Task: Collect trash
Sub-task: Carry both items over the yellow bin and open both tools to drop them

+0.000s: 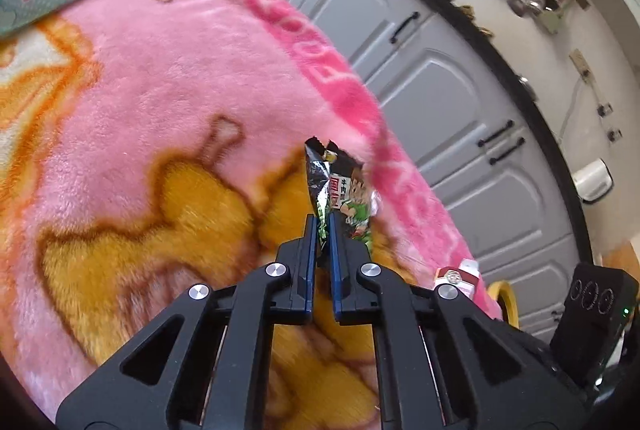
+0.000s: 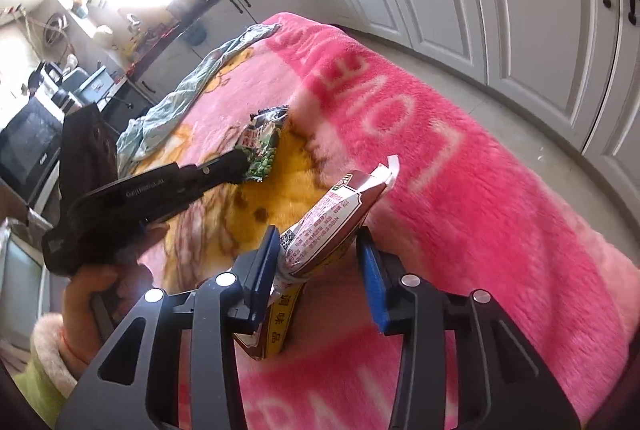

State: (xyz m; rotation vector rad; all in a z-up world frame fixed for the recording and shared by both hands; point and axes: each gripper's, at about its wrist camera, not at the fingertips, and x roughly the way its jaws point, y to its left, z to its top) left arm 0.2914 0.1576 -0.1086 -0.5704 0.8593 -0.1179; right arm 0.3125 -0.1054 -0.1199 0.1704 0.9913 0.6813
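pinching green wrapper (image 1: 344, 202) between left tool (image 1: 322, 226) tips

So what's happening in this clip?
A person with a gripper in each hand is picking snack trash off a pink fleece blanket. The left gripper is shut on a green snack wrapper. The right gripper has a torn brown sauce packet between its jaws; one pad touches it, the other stands apart, so it isn't gripped yet.
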